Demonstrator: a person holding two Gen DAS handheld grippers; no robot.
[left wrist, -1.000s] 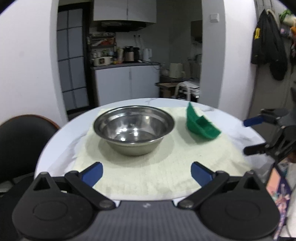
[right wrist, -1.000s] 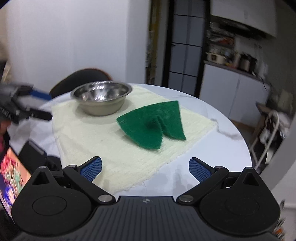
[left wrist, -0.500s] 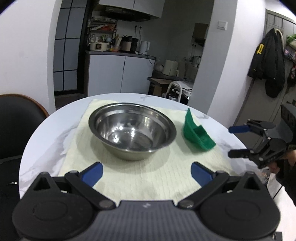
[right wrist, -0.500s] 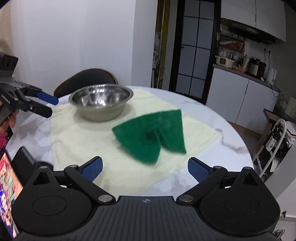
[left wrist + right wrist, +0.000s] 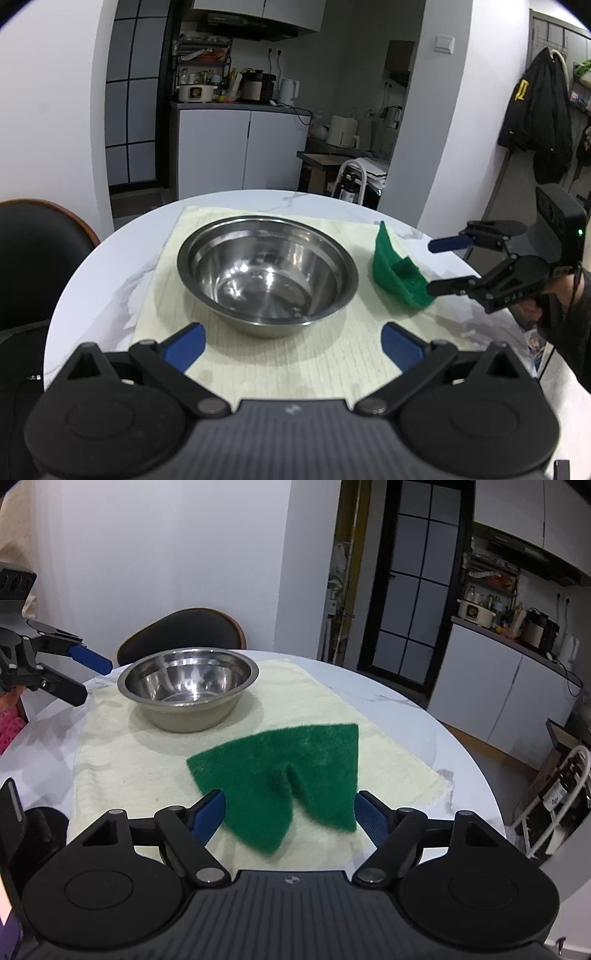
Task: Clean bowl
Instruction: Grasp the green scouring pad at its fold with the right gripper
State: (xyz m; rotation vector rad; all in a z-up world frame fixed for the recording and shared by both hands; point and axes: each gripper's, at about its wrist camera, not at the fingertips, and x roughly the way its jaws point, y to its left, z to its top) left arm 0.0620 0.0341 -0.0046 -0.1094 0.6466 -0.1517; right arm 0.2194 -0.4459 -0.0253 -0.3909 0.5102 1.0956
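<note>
The steel bowl [image 5: 267,271] sits upright on a pale cloth [image 5: 280,362] spread over the round marble table [image 5: 92,273], with the green scouring pad [image 5: 291,775] lying crumpled on the same cloth, well apart from the bowl. In the right wrist view the right claw [image 5: 290,812] is spread wide, its blue fingertips [image 5: 208,812] flanking the pad's near edge, one on each side. It grips nothing yet.

The step in hand looks to be picking up the pad. To do it well, the right claw should sink low enough that both tips bracket the raised fold in the pad's middle, then close there, since a pinch on one thin flap would likely let the pad flop and drag the cloth with it. The cloth under the pad is soft and could be caught along with it; closing slightly above the weave avoids that.

The left claw [image 5: 291,343] is likewise wide open and empty, aimed at the bowl's near wall from just short of it. It is well placed to brace the rim once scrubbing begins. The bowl's inside seems to carry a few specks or droplets, though reflections make that hard to judge.

A dark chair [image 5: 184,631] stands at the table's far side in the right view. Nothing lies between either claw and its target.
</note>
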